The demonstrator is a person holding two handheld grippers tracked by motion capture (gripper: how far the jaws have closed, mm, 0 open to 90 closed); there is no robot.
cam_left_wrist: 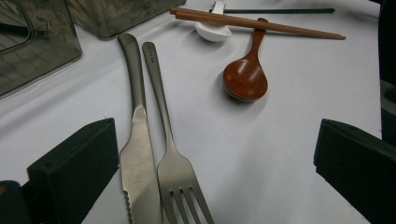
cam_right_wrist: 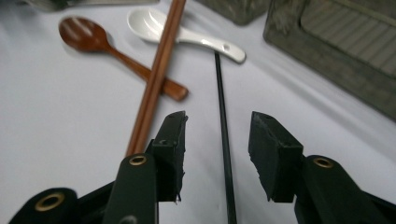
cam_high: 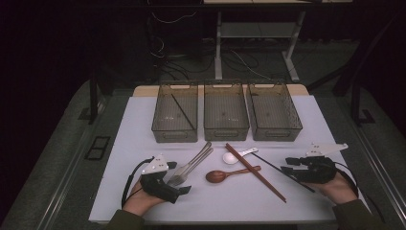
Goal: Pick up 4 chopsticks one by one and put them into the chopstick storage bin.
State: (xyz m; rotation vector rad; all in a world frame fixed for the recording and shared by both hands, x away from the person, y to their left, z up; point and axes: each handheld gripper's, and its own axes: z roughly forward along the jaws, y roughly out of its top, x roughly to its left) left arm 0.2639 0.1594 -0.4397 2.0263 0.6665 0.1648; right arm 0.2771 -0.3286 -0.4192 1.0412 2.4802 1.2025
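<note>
Down near the front edge, the right tool (cam_right_wrist: pixel 217 156) straddled the black chopstick (cam_right_wrist: pixel 223 126) on the tabletop (cam_high: pixel 210 201), jaws parted and clear of it on both sides. The left tool (cam_left_wrist: pixel 215 172) gaped, released, over the knife (cam_left_wrist: pixel 137 154) and fork (cam_left_wrist: pixel 173 163). Beyond lay the wooden spoon (cam_high: pixel 218 176), brown chopsticks (cam_high: pixel 253 171), and white spoon (cam_high: pixel 233 157). Farthest stood three bins (cam_high: pixel 226 134).

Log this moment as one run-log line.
right gripper: open, straddling black chopstick, not gripping | left gripper: open over knife and fork | bins: one black chopstick in left bin
</note>
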